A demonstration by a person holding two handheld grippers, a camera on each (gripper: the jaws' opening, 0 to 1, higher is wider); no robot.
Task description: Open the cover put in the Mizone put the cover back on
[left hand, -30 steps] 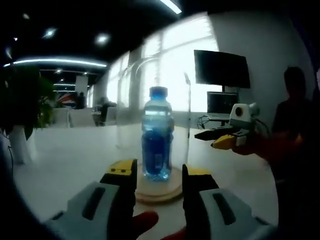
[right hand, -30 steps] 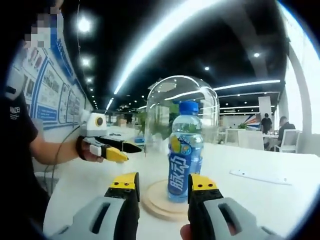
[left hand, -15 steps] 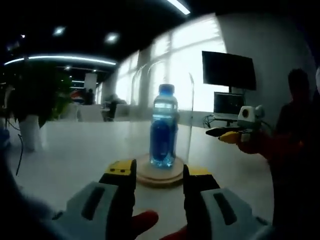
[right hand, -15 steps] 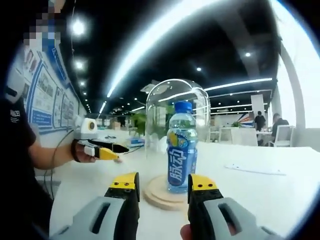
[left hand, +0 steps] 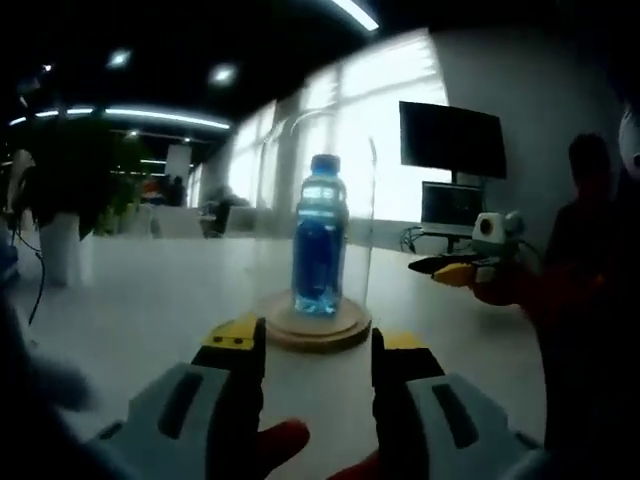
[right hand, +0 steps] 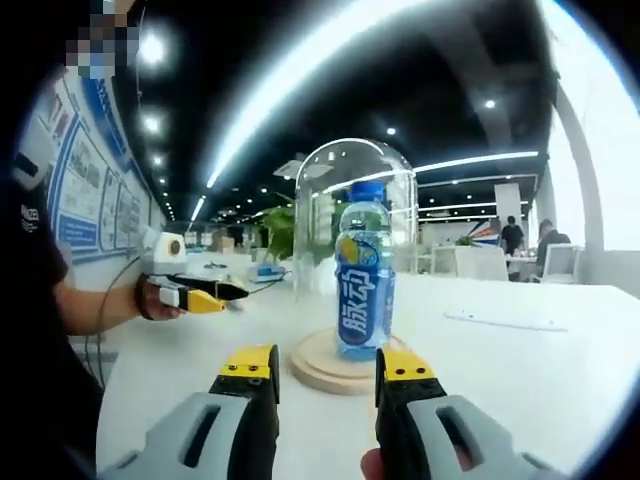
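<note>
A blue Mizone bottle (left hand: 320,238) (right hand: 365,278) stands upright on a round wooden base (left hand: 318,331) (right hand: 318,366), under a clear glass dome cover (left hand: 362,200) (right hand: 315,200) that rests on the base. In the left gripper view my left gripper (left hand: 318,345) is open just short of the base, with nothing between its jaws. In the right gripper view my right gripper (right hand: 326,366) is also open and bare, with its jaws at the base's near edge. The right gripper (left hand: 465,270) hangs to the right of the dome. The left gripper (right hand: 200,296) hangs to its left, held by a hand.
Everything sits on a white table (right hand: 520,375). A thin flat strip (right hand: 495,321) lies on it to the right. A dark monitor (left hand: 452,140) and a person (left hand: 590,210) are beyond the table, a potted plant (left hand: 60,195) at the left.
Both views have pulled back from the dome, so the bottle looks smaller and farther off. The bottle, dome and base have not moved. Both grippers stay open.
</note>
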